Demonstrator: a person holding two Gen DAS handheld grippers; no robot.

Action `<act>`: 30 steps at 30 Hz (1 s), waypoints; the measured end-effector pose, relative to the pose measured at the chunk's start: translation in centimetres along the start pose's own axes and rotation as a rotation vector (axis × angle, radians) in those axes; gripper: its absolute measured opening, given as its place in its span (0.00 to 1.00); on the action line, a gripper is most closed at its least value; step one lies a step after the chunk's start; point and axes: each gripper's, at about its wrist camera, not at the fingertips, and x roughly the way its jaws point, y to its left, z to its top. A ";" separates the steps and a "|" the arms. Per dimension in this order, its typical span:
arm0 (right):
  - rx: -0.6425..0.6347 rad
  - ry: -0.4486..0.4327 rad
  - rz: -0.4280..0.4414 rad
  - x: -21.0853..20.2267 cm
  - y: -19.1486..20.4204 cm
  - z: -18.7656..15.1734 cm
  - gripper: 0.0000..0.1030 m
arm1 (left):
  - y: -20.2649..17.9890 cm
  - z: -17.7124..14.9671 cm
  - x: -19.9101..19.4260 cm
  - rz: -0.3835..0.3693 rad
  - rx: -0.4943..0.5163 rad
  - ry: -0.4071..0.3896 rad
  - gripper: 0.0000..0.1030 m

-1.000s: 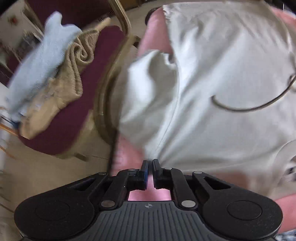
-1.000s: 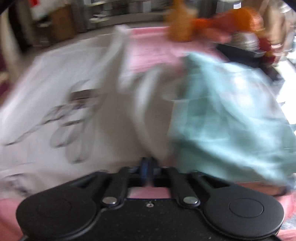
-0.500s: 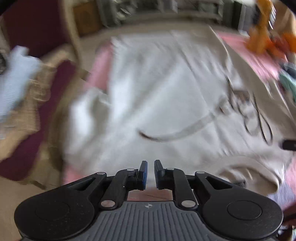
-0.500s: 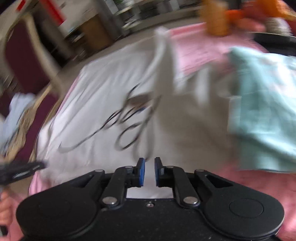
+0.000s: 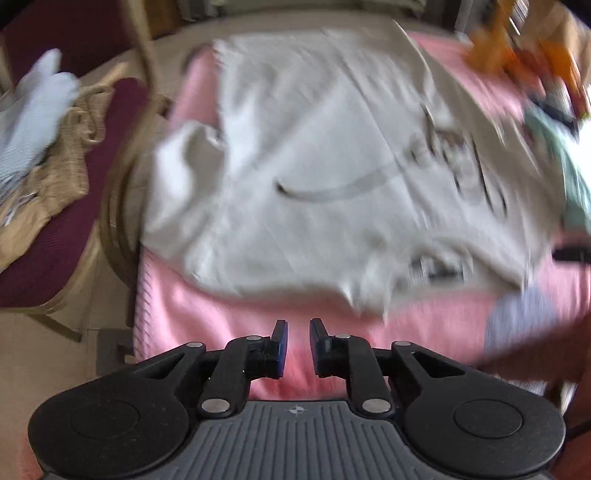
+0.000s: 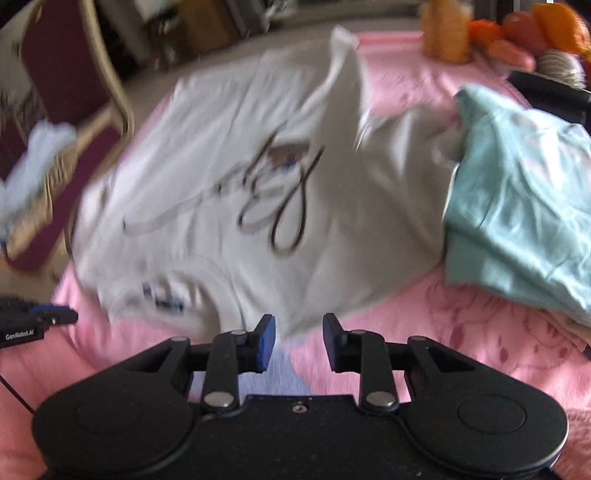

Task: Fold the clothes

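Note:
A pale grey T-shirt (image 5: 314, 177) with a dark script print lies spread on a pink cloth-covered table (image 5: 229, 328), collar toward me. In the right wrist view the same T-shirt (image 6: 229, 177) fills the middle. My left gripper (image 5: 298, 334) hangs over bare pink cloth just short of the shirt's near edge, its jaws opening with nothing between them. My right gripper (image 6: 299, 328) hovers at the shirt's near hem beside the collar; its jaws are opening too and hold nothing. The left gripper's tip (image 6: 40, 317) shows at the far left of the right wrist view.
A mint-green garment (image 6: 517, 214) lies bunched at the table's right. A maroon chair (image 5: 74, 206) at the left carries a beige knit (image 5: 55, 177) and a light blue garment (image 5: 33, 122). Orange items (image 6: 517, 33) and a black object (image 6: 546, 88) sit at the far right.
Both grippers went from shut to apart and let go of the shirt. Both pulled back and up, so the whole shirt now lies in view on the table.

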 end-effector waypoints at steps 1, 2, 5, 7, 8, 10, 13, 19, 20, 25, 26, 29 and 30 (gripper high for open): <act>0.018 -0.023 0.014 -0.1 -0.3 0.3 0.24 | -0.2 0.5 0.1 0.010 -0.010 -0.007 0.16; 0.036 -0.045 0.027 -0.3 -0.6 0.5 0.20 | -0.6 1.0 0.4 0.020 -0.014 -0.009 0.16; 0.066 -0.049 0.120 1.2 -0.3 1.0 0.15 | -2.2 1.6 2.1 0.018 0.001 0.014 0.16; 0.056 -0.030 0.173 2.4 0.2 0.9 0.15 | -3.4 1.6 3.7 0.002 0.025 0.044 0.15; 0.028 -0.008 0.161 2.8 0.6 0.5 0.15 | -4.1 1.6 4.5 -0.006 0.037 0.059 0.15; -0.026 0.037 0.138 3.5 1.3 -0.1 0.15 | -5.4 0.9 4.8 0.056 0.129 0.049 0.14; -0.067 0.072 0.117 3.2 1.8 -0.7 0.18 | -6.4 0.1 3.5 0.093 0.209 0.024 0.14; 0.052 -0.126 0.094 -1.6 -1.2 1.7 0.36 | -6.9 2.1 1.3 0.006 0.162 -0.092 0.19; 0.088 -0.180 0.078 -2.6 -2.1 2.4 0.37 | -7.2 2.8 1.6 0.001 0.147 -0.100 0.20; 0.288 -0.325 -0.033 -4.4 -7.6 6.3 0.34 | -8.8 4.4 4.5 -0.017 0.084 -0.074 0.20; 0.332 -0.314 -0.049 -4.0 -8.7 7.1 0.31 | -9.0 4.3 5.1 -0.019 0.086 -0.062 0.20; 0.440 -0.218 -0.088 -1.8 -11.6 8.9 0.26 | -9.3 3.5 6.3 -0.017 0.102 -0.041 0.22; 0.465 -0.179 -0.109 -1.2 -12.2 9.2 0.26 | -9.3 3.2 6.6 -0.015 0.109 -0.040 0.24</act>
